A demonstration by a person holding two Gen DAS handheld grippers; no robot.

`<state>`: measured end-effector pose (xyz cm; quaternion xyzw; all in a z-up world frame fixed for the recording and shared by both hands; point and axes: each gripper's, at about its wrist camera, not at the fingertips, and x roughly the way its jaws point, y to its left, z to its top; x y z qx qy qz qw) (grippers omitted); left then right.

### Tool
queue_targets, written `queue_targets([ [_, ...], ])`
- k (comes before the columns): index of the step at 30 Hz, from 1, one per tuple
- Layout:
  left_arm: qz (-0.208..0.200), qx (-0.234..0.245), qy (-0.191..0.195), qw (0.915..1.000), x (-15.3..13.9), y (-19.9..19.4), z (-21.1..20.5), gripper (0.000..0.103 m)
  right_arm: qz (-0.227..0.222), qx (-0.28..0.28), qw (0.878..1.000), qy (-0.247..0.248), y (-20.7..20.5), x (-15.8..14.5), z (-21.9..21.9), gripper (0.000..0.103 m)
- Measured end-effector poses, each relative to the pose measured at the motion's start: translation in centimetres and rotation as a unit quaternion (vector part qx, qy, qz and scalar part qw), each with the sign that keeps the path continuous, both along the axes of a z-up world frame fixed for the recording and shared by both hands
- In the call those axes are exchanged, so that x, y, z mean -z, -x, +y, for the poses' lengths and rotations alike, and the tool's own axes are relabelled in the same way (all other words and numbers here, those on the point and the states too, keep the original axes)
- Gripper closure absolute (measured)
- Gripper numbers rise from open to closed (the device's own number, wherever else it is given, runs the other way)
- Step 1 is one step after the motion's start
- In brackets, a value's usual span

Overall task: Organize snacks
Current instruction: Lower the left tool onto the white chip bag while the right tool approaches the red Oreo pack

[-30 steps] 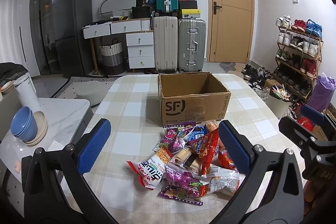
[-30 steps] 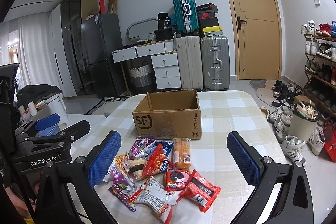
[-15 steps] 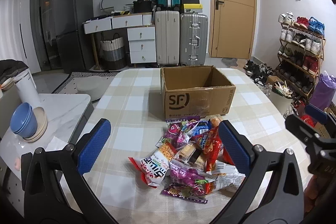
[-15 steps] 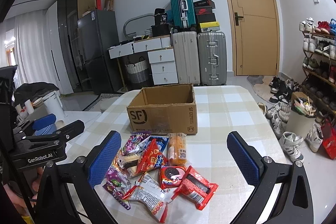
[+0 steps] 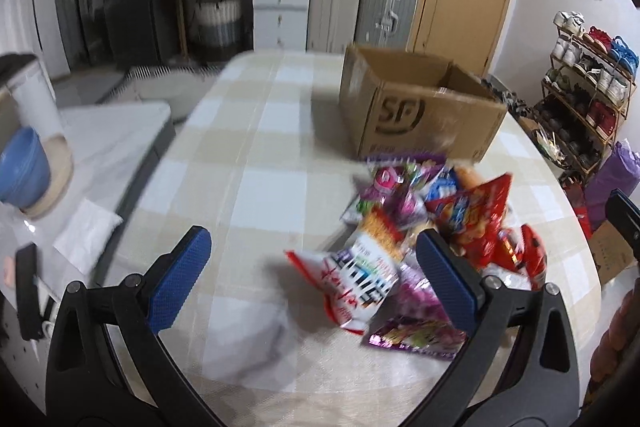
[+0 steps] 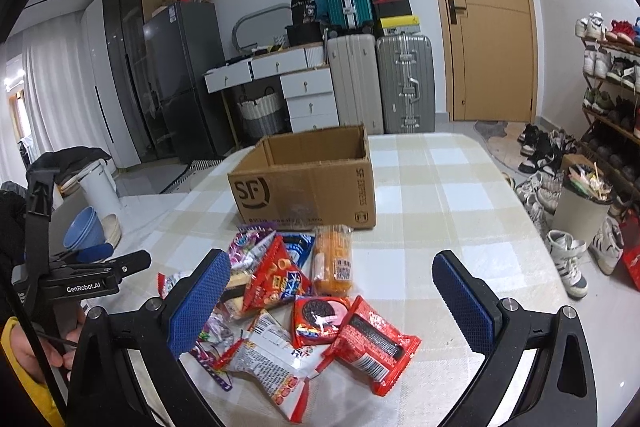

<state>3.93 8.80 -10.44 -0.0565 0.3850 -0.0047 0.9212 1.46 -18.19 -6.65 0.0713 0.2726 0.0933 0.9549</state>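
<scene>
Snacks (image 6: 304, 301) heaped on checked desk (image 6: 452, 187), just in front of open box (image 6: 308, 183), none inside it as far as shows. Left view blurred. Left tongs (image 5: 316, 279) wide, empty, above the heap's left edge. Right tongs (image 6: 336, 307) wide, empty, over the heap. Suitcases (image 6: 380, 83) stand behind.
</scene>
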Motion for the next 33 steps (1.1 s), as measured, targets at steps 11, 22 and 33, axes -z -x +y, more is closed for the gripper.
queue_targets([
  [11,0.083,0.051,0.03,0.9947,5.9,-4.8,-0.9,0.001,0.038,-0.004,0.999,-0.008,-2.9,3.4,-0.6,0.0],
  [22,0.12,0.103,0.138,0.9776,8.8,-7.4,0.2,0.035,0.063,-0.006,0.998,-0.019,-5.0,5.4,-1.0,0.0],
  [33,0.098,0.115,0.148,0.9775,7.7,-5.9,-0.4,0.058,0.064,0.001,0.998,-0.028,-4.3,5.1,-1.8,0.0],
])
